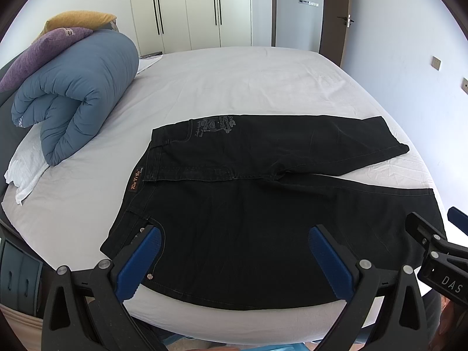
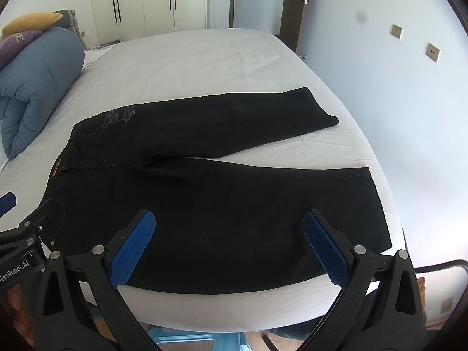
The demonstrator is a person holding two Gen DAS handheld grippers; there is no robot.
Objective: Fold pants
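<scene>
Black jeans [image 1: 263,204] lie flat on the white bed, waistband to the left, both legs spread apart toward the right; the same jeans [image 2: 219,199] fill the right wrist view. My left gripper [image 1: 235,234] hovers open above the near waist and hip, its blue pads [image 1: 152,242] wide apart, holding nothing. My right gripper [image 2: 229,219] hangs open over the near leg, empty. The right gripper [image 1: 433,242] also shows at the right edge of the left view, and the left gripper [image 2: 29,228] at the left edge of the right view.
A rolled blue duvet [image 1: 79,93] with purple and yellow pillows [image 1: 52,44] lies at the bed's far left. The white sheet [image 1: 248,82] stretches beyond the jeans. Wardrobes [image 1: 187,8] and a door stand behind; a wall [image 2: 395,102] runs close along the bed's right side.
</scene>
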